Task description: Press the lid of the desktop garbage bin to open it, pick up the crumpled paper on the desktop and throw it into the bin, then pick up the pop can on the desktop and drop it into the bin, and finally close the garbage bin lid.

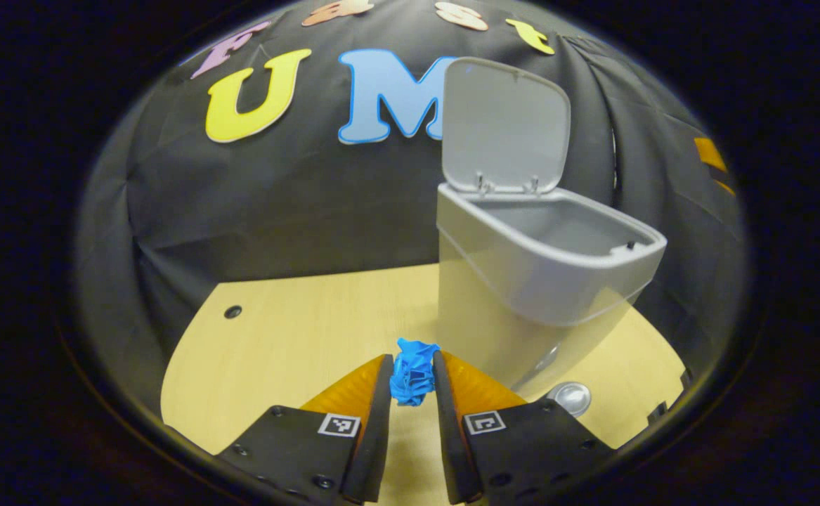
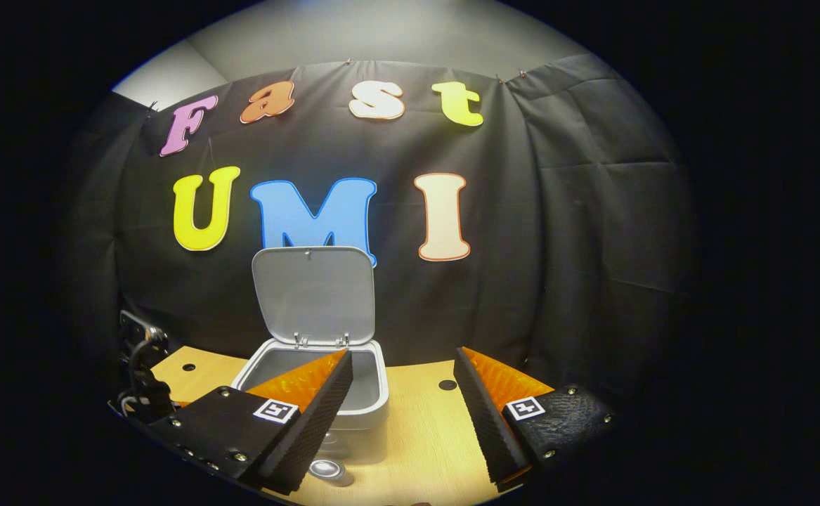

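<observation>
Left gripper view: crumpled paper (image 1: 413, 370) between jaws.

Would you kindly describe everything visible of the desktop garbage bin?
The garbage bin is a small pale grey container, plastic by its look, with rounded corners and a thick rim. Its hinged lid stands open and upright at the back on two small hinges. The visible part of its interior looks empty. It stands on the light wooden desktop before the black cloth.
</observation>
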Demonstrator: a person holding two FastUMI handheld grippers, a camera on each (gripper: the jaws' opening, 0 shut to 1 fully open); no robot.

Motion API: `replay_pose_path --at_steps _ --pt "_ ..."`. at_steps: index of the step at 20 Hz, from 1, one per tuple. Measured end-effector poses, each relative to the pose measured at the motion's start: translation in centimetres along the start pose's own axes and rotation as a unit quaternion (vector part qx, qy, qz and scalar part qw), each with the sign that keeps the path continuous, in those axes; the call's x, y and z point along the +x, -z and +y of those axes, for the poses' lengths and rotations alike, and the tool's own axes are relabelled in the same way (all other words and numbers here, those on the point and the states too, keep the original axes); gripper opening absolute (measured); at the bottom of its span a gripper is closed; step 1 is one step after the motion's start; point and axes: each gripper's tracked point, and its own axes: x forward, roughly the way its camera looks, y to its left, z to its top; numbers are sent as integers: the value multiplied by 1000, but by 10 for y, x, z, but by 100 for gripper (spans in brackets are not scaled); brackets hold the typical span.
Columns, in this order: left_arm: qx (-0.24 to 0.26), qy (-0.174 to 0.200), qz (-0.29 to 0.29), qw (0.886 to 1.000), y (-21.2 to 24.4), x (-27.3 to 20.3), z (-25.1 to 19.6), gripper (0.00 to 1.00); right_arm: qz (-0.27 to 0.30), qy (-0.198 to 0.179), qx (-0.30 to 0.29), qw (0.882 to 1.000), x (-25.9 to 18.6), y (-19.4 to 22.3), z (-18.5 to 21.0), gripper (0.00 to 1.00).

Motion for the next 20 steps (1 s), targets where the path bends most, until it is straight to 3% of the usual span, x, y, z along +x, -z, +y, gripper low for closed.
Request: replay_pose_path --at_steps 2,6,12,16,19,20 --pt "2 4 -24 1000 -26 -8 -3 37 -5 5 6 1000 -2 -2 -5 92" --pt "2 17 -59 998 -68 -23 -16 42 -6 21 17 1000 -7 0 -21 92" --pt "2 40 -120 992 -134 -42 -38 39 -6 44 39 998 -15 4 -43 92" --pt "7 64 -146 987 -161 -36 -63 42 -8 56 40 998 -21 4 -52 92" --pt "16 75 -154 985 -172 -29 -80 36 -7 63 41 997 -25 5 -58 92" --pt "17 82 -156 984 -175 -28 -86 41 -7 66 41 997 -26 6 -60 92"
